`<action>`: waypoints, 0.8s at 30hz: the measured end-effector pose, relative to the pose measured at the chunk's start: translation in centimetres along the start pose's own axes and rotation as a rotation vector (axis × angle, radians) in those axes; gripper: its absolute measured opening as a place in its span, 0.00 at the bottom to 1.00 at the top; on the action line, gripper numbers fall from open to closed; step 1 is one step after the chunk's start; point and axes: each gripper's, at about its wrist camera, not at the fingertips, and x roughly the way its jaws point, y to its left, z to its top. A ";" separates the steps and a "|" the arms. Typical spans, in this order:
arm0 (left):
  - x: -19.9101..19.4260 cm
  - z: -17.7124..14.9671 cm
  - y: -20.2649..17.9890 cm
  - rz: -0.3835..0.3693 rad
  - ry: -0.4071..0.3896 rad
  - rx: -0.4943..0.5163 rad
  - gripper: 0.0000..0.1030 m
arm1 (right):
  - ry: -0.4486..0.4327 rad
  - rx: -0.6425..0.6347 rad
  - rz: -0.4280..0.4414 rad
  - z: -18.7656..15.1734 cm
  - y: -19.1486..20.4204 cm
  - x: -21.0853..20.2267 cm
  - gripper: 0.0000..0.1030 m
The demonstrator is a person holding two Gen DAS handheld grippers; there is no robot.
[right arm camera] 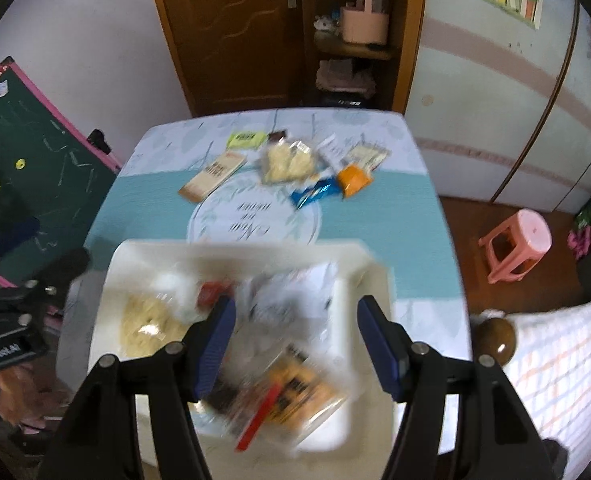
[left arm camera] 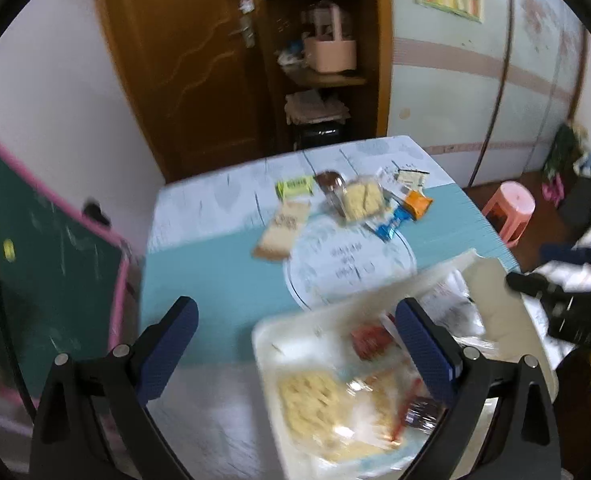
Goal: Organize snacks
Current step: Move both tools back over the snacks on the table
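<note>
A white bin [left arm camera: 491, 280] [right arm camera: 235, 246] stands at the near edge of the table, holding several blurred snack packets. Beyond it, loose snacks lie on the cloth: a clear bag of yellow biscuits [right arm camera: 287, 160] [left arm camera: 363, 196], a yellow-green packet [right arm camera: 247, 140], a tan box [right arm camera: 213, 176], a blue packet [right arm camera: 315, 194] and an orange packet [right arm camera: 353, 178]. My right gripper [right arm camera: 297, 320] hovers over the bin, jaws apart, pads pressing on nothing. My left gripper [left arm camera: 295, 320] stands wide open at the bin's left side, with its right finger [left arm camera: 423, 348] over the bin.
The table [left arm camera: 215, 272] has a teal and white cloth. A green chalkboard [right arm camera: 35, 152] leans at the left. A pink stool [right arm camera: 515, 244] stands on the floor at the right, and a bed with a round wooden knob [right arm camera: 495, 338] is at the near right.
</note>
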 end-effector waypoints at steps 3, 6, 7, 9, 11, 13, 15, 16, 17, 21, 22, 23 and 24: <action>0.8 3.0 0.8 0.042 -0.003 0.071 0.96 | -0.005 -0.020 -0.005 3.1 -1.3 -0.1 0.62; 2.4 6.1 1.9 0.070 0.016 0.103 0.96 | -0.018 -0.054 -0.036 6.2 -2.2 -0.1 0.62; 3.1 7.3 2.4 0.077 0.023 0.110 0.96 | -0.023 -0.070 -0.039 7.2 -2.5 0.0 0.62; 4.5 9.2 3.1 0.098 0.035 0.122 0.96 | -0.016 -0.085 -0.056 9.3 -3.1 0.5 0.62; 6.2 11.2 3.9 0.120 0.050 0.120 0.96 | -0.004 -0.093 -0.060 11.6 -3.7 1.2 0.62; 8.1 12.9 4.5 0.119 0.075 0.112 0.96 | 0.006 -0.093 -0.062 13.9 -4.4 2.2 0.62; 10.6 14.5 5.1 0.109 0.110 0.100 0.96 | 0.012 -0.101 -0.057 15.5 -4.7 3.2 0.62; 11.6 15.0 5.0 0.104 0.124 0.105 0.96 | 0.018 -0.102 -0.056 16.2 -4.9 4.0 0.62; 13.0 15.3 4.9 0.092 0.145 0.120 0.96 | 0.035 -0.106 -0.046 17.0 -5.0 5.2 0.62; 19.7 15.0 4.5 0.071 0.274 0.125 0.96 | 0.123 -0.107 -0.023 18.7 -5.5 11.0 0.62; 21.3 14.7 4.4 0.074 0.301 0.120 0.96 | 0.145 -0.101 -0.023 18.8 -5.6 12.6 0.62; 23.1 14.3 4.3 0.082 0.325 0.117 0.96 | 0.169 -0.089 -0.020 18.8 -5.9 14.5 0.61; 24.3 13.9 4.2 0.084 0.341 0.108 0.96 | 0.187 -0.081 -0.018 18.7 -6.0 15.9 0.58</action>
